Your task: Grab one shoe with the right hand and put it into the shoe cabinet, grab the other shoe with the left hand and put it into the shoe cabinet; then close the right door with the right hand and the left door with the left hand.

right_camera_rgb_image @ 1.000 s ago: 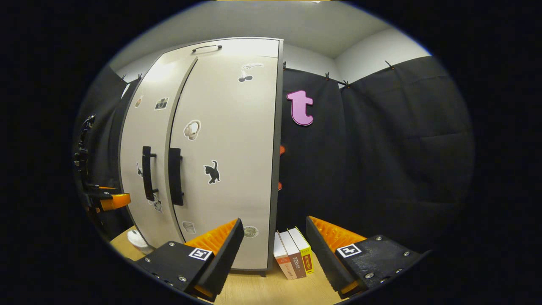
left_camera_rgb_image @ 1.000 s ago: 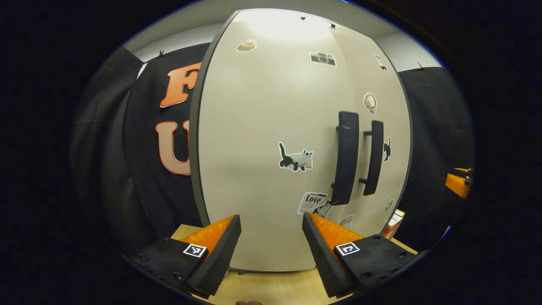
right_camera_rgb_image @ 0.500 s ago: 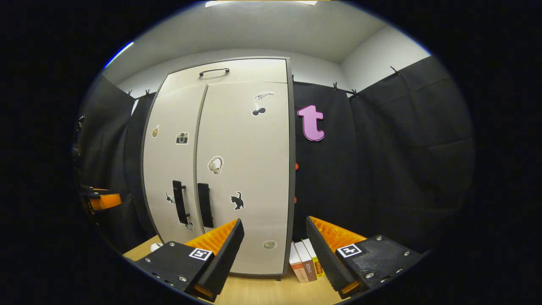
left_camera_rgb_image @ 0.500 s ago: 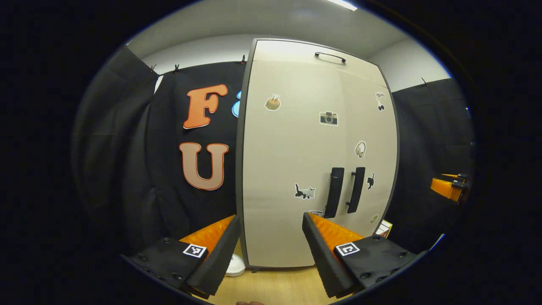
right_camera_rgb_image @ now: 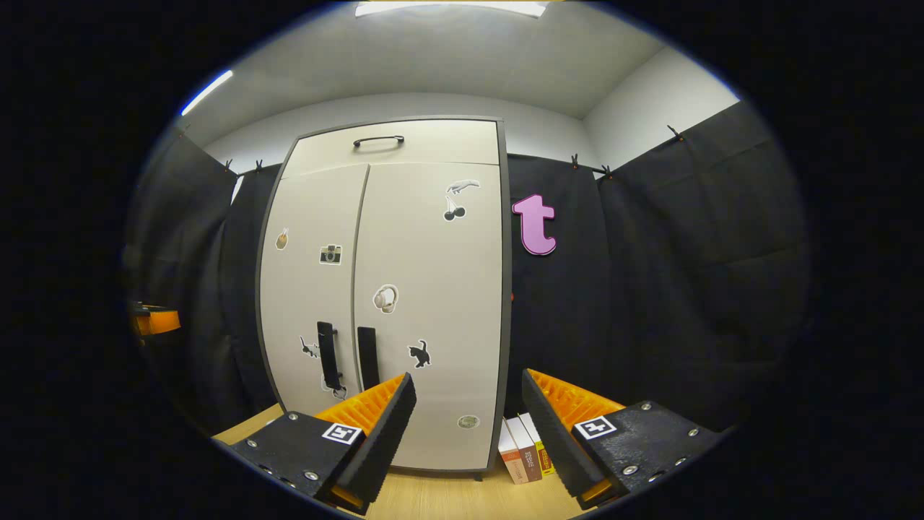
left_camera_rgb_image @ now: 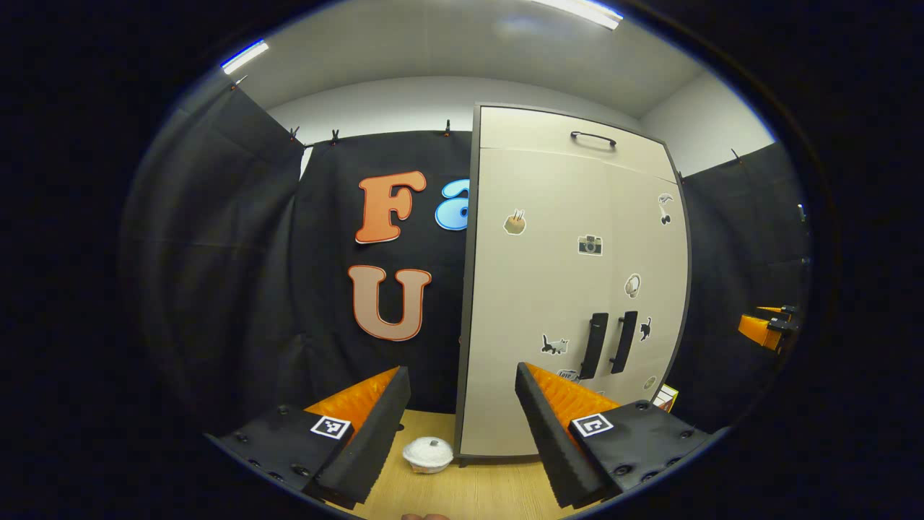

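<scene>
The tall beige shoe cabinet stands on the wooden table with both doors shut, stickers on them. Its two black handles sit side by side at the middle seam. My left gripper is open and holds nothing, off to the cabinet's left front. My right gripper is open too, in front of the cabinet's right edge. The right gripper's orange finger appears at the far right of the left gripper view, and the left gripper's at the far left of the right gripper view.
A small white lidded bowl sits on the table by the cabinet's left foot. Several books stand upright against its right side. Black cloth walls close in on both sides.
Both grippers have pulled back from the cabinet, which looks smaller and farther now. The white bowl has come into the left gripper view. Both doors stay shut.
</scene>
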A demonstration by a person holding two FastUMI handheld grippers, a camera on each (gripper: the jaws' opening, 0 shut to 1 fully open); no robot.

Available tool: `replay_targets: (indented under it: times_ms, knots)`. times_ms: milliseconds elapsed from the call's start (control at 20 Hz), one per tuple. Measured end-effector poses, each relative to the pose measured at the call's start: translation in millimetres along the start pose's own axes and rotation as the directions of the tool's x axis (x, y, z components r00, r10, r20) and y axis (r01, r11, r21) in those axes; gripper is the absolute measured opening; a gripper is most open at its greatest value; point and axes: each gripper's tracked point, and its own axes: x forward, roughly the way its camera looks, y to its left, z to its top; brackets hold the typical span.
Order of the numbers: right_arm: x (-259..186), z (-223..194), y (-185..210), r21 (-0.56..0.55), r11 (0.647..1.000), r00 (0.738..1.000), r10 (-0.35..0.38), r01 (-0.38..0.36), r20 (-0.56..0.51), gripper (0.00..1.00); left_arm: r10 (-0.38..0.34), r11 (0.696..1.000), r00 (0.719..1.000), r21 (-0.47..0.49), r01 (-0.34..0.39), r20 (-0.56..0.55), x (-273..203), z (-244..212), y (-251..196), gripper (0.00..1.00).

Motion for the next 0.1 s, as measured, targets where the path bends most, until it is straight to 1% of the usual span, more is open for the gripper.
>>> replay_targets:
  times_ms: [100]
  knots:
    - [-3.0, 1.9, 0.9, 0.003, 1.000, 1.000, 0.001, -0.001, 0.001, 0.91, 0.018, 1.000, 1.000, 0.005, -0.018, 0.021, -6.6, 9.3, 9.4, 0.95]
